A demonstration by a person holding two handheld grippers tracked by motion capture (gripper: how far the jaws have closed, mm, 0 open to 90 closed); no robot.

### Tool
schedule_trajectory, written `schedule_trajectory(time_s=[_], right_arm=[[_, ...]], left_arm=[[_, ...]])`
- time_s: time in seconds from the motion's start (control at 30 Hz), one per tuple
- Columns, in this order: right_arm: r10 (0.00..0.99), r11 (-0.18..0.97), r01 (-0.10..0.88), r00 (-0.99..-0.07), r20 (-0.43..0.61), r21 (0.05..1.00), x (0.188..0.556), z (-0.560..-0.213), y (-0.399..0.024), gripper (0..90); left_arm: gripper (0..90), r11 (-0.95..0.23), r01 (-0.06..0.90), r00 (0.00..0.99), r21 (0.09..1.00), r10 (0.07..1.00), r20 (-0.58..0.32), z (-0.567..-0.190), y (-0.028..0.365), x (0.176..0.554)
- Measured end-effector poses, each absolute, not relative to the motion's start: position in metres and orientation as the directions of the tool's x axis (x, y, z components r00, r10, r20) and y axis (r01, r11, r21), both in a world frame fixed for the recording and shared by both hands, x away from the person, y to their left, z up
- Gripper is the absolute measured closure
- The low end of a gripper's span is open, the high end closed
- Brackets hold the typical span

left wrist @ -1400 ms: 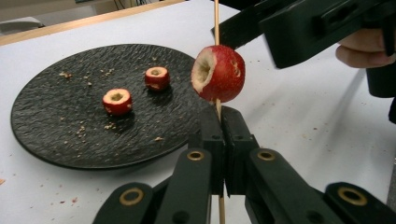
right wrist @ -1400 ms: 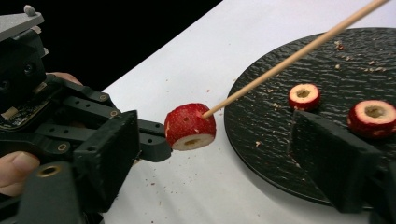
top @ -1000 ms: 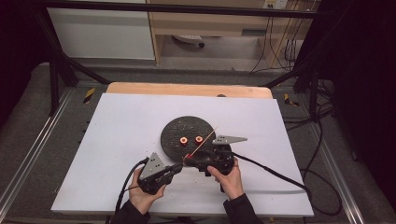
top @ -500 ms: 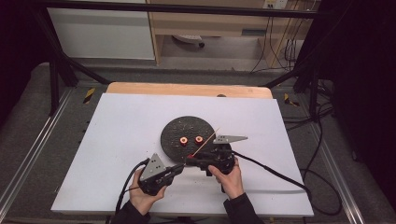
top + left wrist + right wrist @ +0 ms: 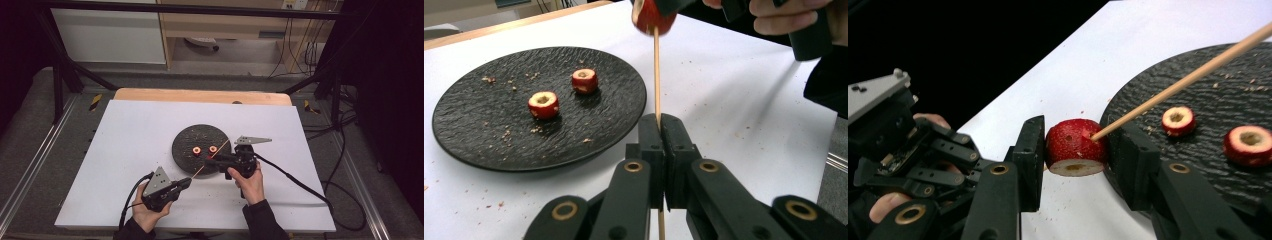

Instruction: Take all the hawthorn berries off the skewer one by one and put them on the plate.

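My left gripper [image 5: 660,120] is shut on a thin wooden skewer [image 5: 656,75] that points away toward the right hand. A cored red fruit piece [image 5: 1075,145] sits between the jaws of my right gripper [image 5: 1078,135], which have just been closing and now press on both its sides. The skewer's [image 5: 1188,77] tip is stuck in the fruit's skin. In the high view the left gripper [image 5: 187,183] is near the table's front and the right gripper [image 5: 207,161] is at the near rim of a black plate [image 5: 200,135]. Two more red fruit pieces [image 5: 197,149] [image 5: 213,149] lie on the plate.
The plate [image 5: 484,130] carries crumbs, and more crumbs dot the white tabletop [image 5: 125,150] around it. Black cables trail from both grippers over the table's front and right edges. A wooden board edge [image 5: 200,95] runs along the far side.
Both hands stay almost where they were. The right gripper has edged slightly up and to the right in the high view.
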State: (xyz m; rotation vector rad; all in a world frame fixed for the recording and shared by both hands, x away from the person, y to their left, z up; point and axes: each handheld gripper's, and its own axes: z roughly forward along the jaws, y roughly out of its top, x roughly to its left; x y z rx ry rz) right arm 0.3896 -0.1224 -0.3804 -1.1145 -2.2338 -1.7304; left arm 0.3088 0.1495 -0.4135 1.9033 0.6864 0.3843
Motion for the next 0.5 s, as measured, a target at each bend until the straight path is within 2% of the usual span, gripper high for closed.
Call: schedule_trajectory(time_s=[0.5], right_arm=[[0.510,0.041,0.591,-0.705,0.492,0.805,0.407,-0.362,-0.140,60.8]], left_arm=[[88.2,-0.312,0.287,0.783,0.906,0.621,-0.034,-0.418,0.162,0.305]])
